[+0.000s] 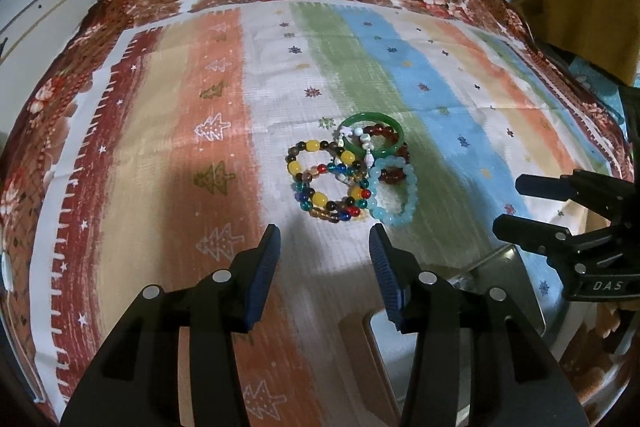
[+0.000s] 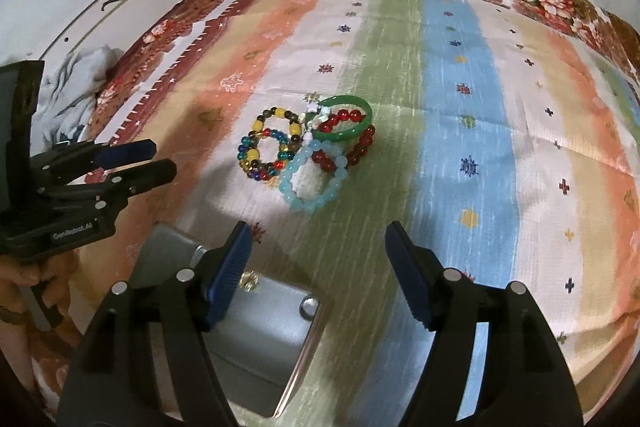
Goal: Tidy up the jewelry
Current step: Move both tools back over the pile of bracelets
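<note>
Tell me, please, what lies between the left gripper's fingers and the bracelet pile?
Only bare striped cloth separates the left gripper from the bracelet pile, per the left wrist view.

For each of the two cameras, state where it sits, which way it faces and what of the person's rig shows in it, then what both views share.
Left wrist: sits on the left gripper, looking forward over the striped cloth at the bracelet pile; own jaws open in the foreground, right gripper at the right edge.
Right wrist: sits on the right gripper, facing the same pile from the other side; own jaws open, left gripper at the left edge.
Shared: pile, cloth, grey metal box.
</note>
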